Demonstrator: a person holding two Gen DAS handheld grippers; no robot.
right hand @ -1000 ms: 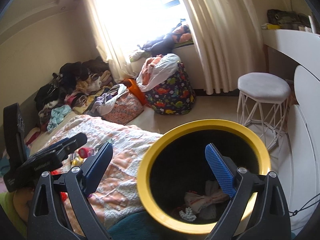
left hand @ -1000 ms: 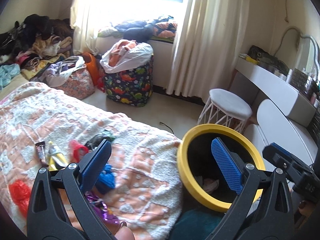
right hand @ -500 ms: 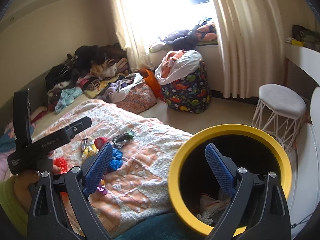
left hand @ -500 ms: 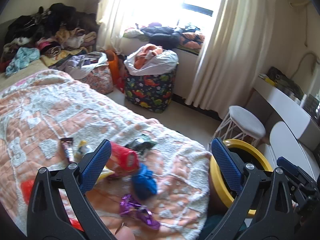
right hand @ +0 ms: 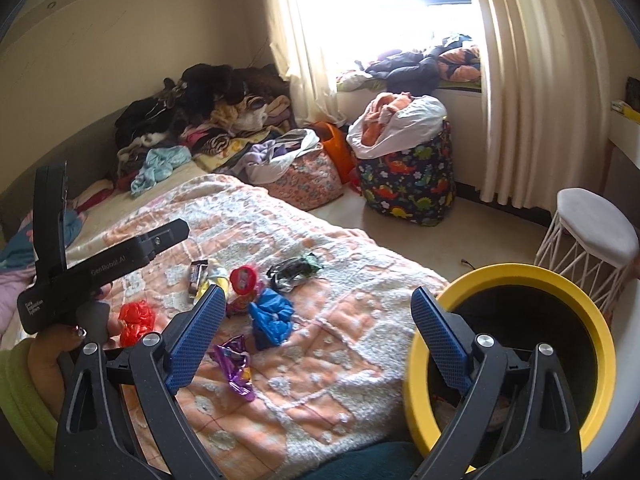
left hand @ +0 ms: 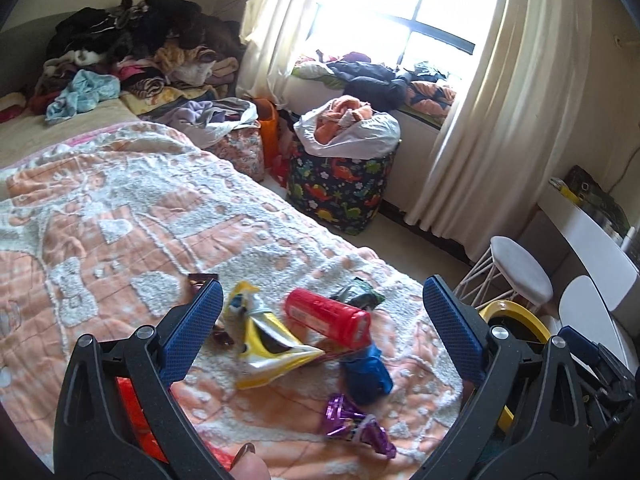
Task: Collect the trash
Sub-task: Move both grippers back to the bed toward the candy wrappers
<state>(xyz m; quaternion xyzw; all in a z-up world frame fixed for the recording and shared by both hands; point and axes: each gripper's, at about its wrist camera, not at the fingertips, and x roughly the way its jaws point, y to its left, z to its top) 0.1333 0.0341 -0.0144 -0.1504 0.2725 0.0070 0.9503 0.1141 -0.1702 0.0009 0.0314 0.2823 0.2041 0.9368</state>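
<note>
Both my grippers gape wide with nothing held: the left gripper (left hand: 320, 320) hangs over the trash on the bedspread (left hand: 120, 216), where a red canister (left hand: 328, 317) and a yellow wrapper (left hand: 266, 344) lie between its fingers. A blue wad (left hand: 368, 372) and a purple wrapper (left hand: 356, 426) sit just below. Ahead of my right gripper (right hand: 316, 324), toward its right finger, stands the yellow-rimmed bin (right hand: 516, 276); its contents look too dark to tell.

- It was a lived-in home bedroom.
- A bed (left hand: 120, 216) wore an orange-and-white quilt.
- Clothes (right hand: 200, 120) lay heaped beside a curtained window (left hand: 400, 8).
- A full laundry basket (right hand: 408, 184) and a stool (right hand: 592, 232) stood on the floor.
</note>
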